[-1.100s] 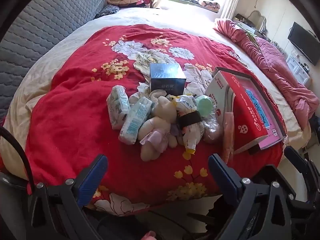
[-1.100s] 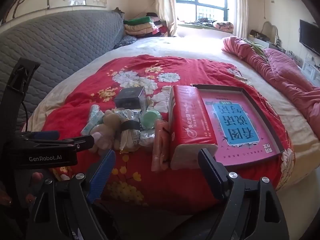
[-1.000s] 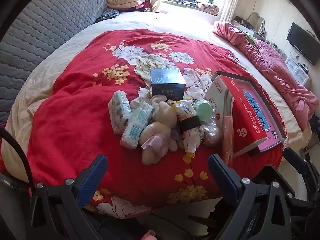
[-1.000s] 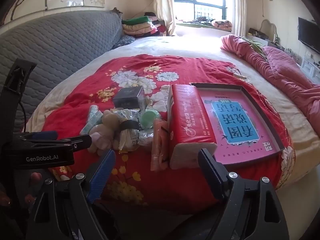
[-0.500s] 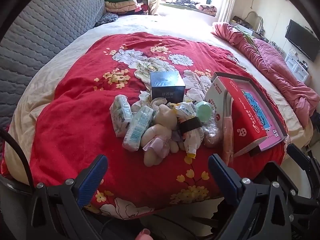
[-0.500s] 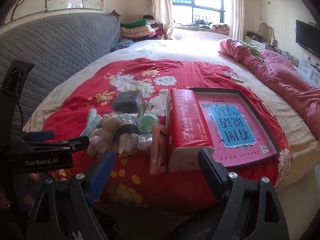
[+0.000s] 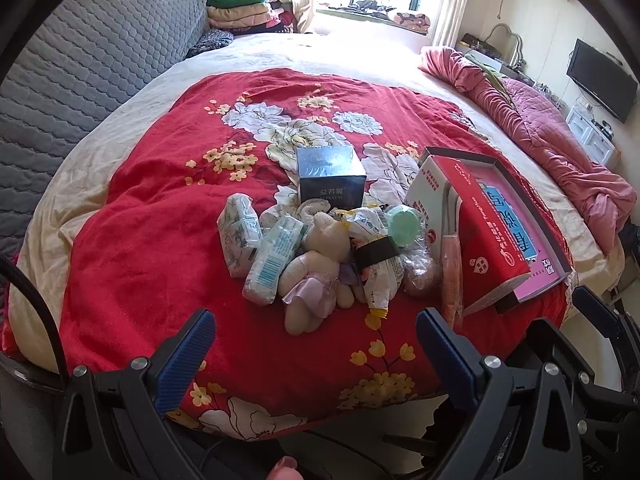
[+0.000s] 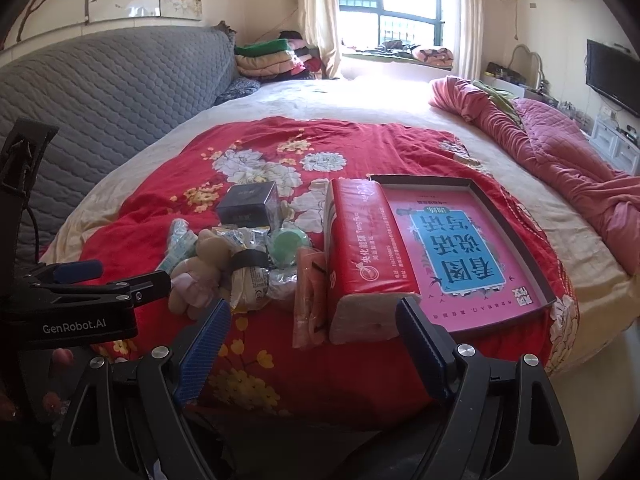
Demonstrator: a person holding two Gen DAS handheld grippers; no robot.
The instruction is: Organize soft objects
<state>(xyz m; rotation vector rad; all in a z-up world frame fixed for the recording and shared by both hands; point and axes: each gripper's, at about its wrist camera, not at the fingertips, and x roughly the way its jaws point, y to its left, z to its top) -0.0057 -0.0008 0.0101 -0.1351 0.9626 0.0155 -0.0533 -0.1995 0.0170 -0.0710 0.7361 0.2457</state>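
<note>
A grey quilted headboard (image 8: 120, 92) is curving behind the bed, folded blankets (image 8: 268, 58) are sitting stacked by the window (image 8: 384, 4), and a television (image 8: 612, 76) is hanging on the wall.

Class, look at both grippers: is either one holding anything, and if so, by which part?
Nothing is held. The left gripper and the right gripper both stand open, short of the pile of soft things around the teddy bear on the red blanket.

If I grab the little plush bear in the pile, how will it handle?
The plush bear looks stuffed and limp-limbed, so it will probably squash in the claw and dangle. Likely light. It touches the tissue packet and crinkly pouch, so lifting may drag them.
</note>
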